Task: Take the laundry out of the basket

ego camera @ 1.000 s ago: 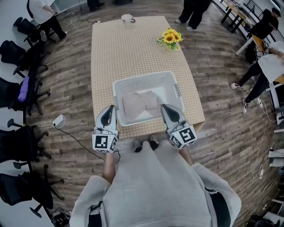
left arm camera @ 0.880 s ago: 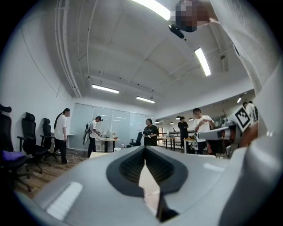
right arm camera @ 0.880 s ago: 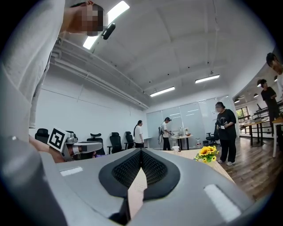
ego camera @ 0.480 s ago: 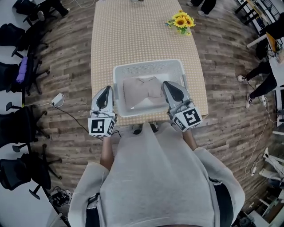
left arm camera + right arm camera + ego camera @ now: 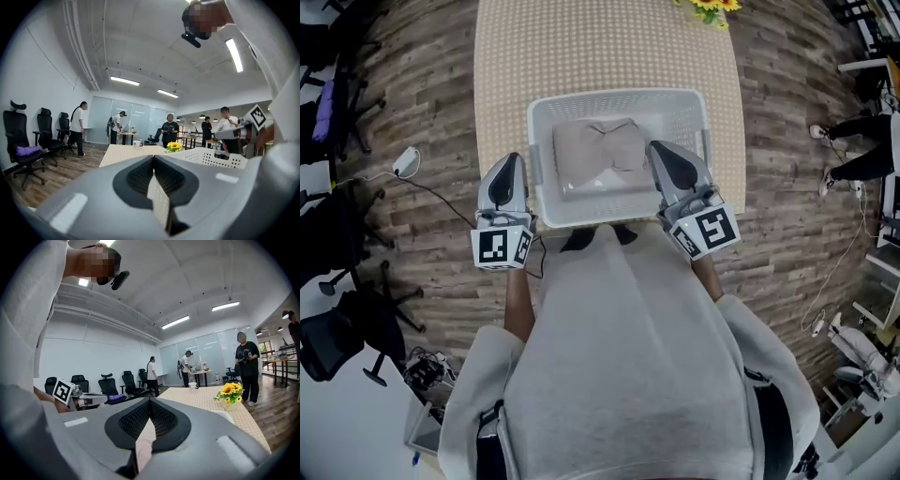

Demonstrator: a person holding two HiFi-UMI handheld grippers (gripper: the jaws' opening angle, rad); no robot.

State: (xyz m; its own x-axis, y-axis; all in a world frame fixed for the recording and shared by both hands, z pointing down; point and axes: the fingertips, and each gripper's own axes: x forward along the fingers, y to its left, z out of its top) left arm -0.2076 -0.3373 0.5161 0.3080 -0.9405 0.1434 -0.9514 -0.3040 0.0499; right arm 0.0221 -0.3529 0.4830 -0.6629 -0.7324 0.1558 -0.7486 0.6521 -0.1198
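One white basket (image 5: pixel 619 96) stands at the near edge of the table (image 5: pixel 581 47) in the head view, with the folded beige laundry (image 5: pixel 595 155) inside, the left hand-held gripper (image 5: pixel 507 167) just outside its left wall and the right hand-held gripper (image 5: pixel 664 155) at its right side. The left gripper view shows jaws closed on nothing, and the right gripper view shows the same. I judge that jaws left closed would only push the cloth, or catch the rim and drag the basket off the edge.
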